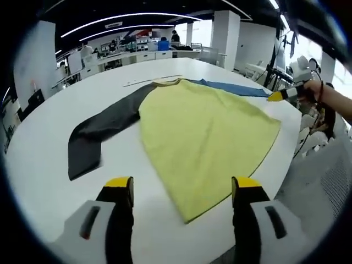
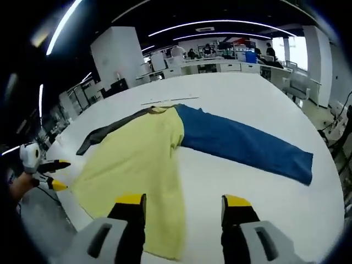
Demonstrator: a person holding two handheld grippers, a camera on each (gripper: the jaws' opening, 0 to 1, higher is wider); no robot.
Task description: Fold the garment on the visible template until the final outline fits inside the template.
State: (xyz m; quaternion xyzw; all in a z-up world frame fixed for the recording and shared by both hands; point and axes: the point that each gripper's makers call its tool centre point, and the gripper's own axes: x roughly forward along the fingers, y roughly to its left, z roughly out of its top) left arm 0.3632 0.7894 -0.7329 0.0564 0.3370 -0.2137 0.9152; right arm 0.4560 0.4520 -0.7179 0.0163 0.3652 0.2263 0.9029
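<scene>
A large white table [image 1: 44, 159] took up most of the scene, and the garment [image 1: 203, 137] lay spread flat across it. In the left gripper view its yellow body [image 1: 212, 129] sat in the middle of the tabletop, with the hem corner reaching toward the near edge between that gripper's jaws. The dark grey sleeve [image 1: 96, 135] stretched out to the left, and the blue sleeve [image 1: 231, 87] ran along the far right. In the right gripper view the blue sleeve [image 2: 247, 146] extended well to the right across the white table [image 2: 264, 93], while the yellow body [image 2: 137, 159] lay to the left and the dark grey sleeve [image 2: 107, 132] trailed off far left. A thin line [image 2: 168, 101], perhaps tape or a template mark, lay on the table just beyond the collar; I could not tell which. The left gripper [image 1: 182, 190] hovered above the near hem, its jaws spread wide and holding nothing. The right gripper [image 2: 184, 202] hung over the yellow edge, its jaws likewise parted and empty. Each gripper also appeared small at the table's edge in the other's view, yellow-tipped and held by a hand [image 1: 316, 91].
</scene>
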